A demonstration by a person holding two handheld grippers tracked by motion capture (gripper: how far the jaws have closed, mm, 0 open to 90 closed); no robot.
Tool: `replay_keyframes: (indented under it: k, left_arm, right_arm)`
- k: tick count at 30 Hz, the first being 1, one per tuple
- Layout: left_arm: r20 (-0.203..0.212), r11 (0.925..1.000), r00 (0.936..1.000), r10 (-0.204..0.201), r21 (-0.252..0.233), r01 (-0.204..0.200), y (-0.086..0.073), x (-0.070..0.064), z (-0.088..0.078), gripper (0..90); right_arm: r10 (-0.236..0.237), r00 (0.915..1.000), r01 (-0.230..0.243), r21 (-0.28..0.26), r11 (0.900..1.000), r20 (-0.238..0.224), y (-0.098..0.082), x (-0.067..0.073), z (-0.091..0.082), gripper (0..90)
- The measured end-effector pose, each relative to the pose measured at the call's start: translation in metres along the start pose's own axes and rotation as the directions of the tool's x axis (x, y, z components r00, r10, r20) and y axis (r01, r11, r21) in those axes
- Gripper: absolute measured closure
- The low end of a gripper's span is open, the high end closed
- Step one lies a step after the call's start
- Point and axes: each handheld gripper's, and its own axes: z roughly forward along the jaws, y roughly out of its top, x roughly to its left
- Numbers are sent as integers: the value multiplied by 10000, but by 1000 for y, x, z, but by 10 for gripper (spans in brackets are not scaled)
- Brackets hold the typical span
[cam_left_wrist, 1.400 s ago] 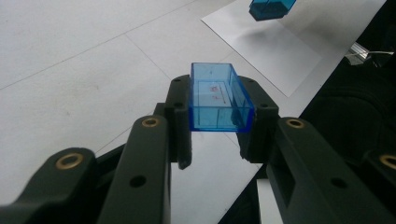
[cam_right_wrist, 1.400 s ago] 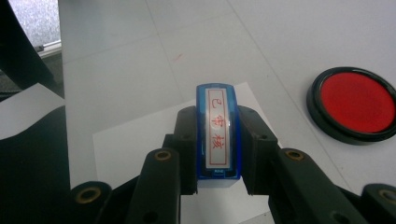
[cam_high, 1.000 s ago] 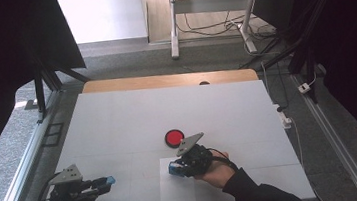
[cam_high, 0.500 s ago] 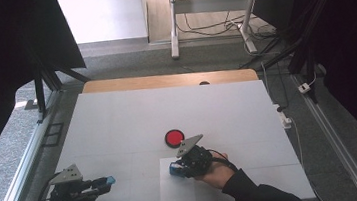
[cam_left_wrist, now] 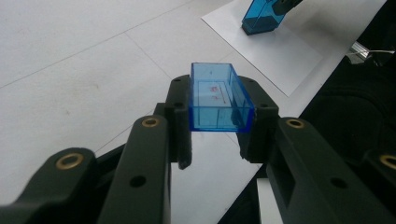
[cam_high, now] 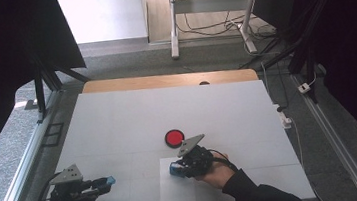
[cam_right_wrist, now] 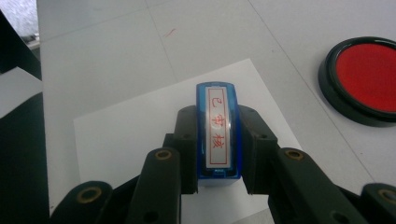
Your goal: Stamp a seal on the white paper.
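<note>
Basically nothing has shifted vs a sec ago. Left gripper (cam_left_wrist: 219,140) stays clamped on the blue cap (cam_left_wrist: 218,97), held off the table (cam_high: 118,122). Right gripper (cam_right_wrist: 217,149) stays clamped on the stamp (cam_right_wrist: 217,133), over the paper (cam_right_wrist: 135,135), ink pad (cam_right_wrist: 366,79) ahead-right. Prob mid-press, so stamping is underway.

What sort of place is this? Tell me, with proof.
Probably a lab or workshop set up for recording. A white table stands inside black curtains and metal framing, with loose cables on the floor beyond it.
</note>
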Motion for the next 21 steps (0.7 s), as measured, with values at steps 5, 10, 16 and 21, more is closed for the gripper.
replay_keyframes:
  k: [5, 10, 16, 21]
  left_arm:
    - [6, 10000, 10000, -13, 4, 13, 0, 0, 0, 683]
    - [1, 10000, 10000, -3, 21, 3, 0, 0, 0, 682]
    - [-3, 10000, 10000, 16, 35, -16, 0, 0, 0, 683]
    - [-13, 10000, 10000, 28, 49, -28, 0, 0, 1, 683]
  right_arm:
    - [549, 9977, -555, -152, 9983, -394, -2, -8, 0, 720]
    - [186, 9998, -187, -72, 9998, -92, -1, -2, 0, 720]
    - [-571, 9961, 561, 166, 9983, 666, 2, 13, 1, 719]
    - [-461, 9970, 450, 184, 9988, 622, 2, 12, 1, 719]
